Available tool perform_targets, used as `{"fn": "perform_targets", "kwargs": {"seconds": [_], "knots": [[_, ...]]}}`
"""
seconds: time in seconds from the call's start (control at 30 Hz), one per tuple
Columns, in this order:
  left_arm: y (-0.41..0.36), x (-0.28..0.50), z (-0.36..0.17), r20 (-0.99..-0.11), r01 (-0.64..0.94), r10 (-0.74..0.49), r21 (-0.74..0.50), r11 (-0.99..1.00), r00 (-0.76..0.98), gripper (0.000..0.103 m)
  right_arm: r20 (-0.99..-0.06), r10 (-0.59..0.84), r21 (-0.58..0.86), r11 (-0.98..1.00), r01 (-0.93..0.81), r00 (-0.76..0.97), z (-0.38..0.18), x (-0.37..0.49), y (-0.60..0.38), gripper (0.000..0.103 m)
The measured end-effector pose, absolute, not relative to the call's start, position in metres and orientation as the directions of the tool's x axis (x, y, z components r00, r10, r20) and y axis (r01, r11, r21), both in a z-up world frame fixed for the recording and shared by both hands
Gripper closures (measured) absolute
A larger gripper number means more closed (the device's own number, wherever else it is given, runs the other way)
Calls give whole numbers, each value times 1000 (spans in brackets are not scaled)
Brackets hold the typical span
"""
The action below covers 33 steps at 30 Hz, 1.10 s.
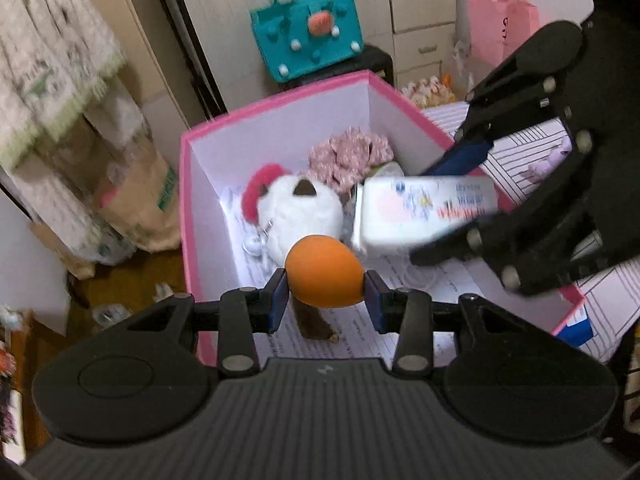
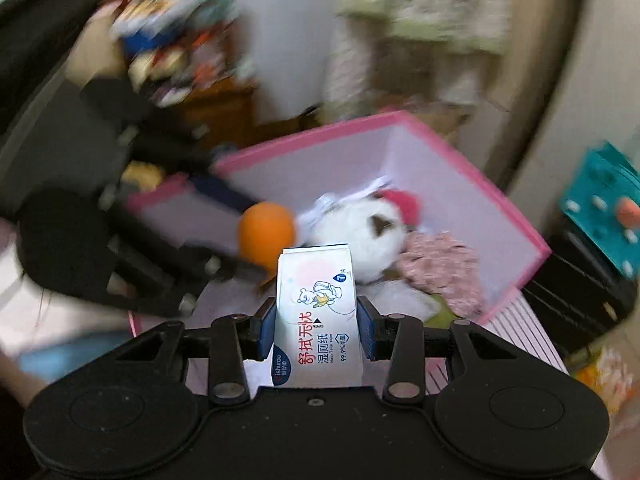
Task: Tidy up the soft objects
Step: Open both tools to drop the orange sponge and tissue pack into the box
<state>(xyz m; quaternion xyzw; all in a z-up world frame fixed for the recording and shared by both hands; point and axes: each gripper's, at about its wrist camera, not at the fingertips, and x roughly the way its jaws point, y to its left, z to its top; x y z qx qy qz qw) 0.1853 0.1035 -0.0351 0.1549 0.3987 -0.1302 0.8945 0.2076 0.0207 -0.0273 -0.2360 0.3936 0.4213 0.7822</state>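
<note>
The left gripper (image 1: 325,294) pinches an orange egg-shaped sponge (image 1: 324,271) between its blue pads, holding it above the near edge of the pink box (image 1: 276,100). The right gripper (image 2: 318,330) clamps a white pack of wet wipes (image 2: 318,312) by its sides, also over the open box. Inside the box lie a white plush toy (image 1: 300,212) with a red tuft, a pink floral scrunchie (image 1: 348,158) just beside it, and a brown piece (image 1: 314,320) under the sponge. A teal bag (image 1: 308,24) stands behind the box.
</note>
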Motion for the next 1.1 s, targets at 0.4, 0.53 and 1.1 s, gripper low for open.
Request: {"fn": "perform_targets", "kwargs": {"seconds": [0.4,0.53,1.1], "knots": [[129,226,-56,-847,375,-190,12,927,497,63,-896,338,-129,424,-896,289,-61,223,54,57],[124,232,-57,-852,382,-192,10,924,488,63,-893,323,-154,439,-885,315,-62,221,55,57],[121,201,-26,-768,388,-185,89,917,614,46,-739,475,-35,680,-732,477,0,181,-12,44]]}}
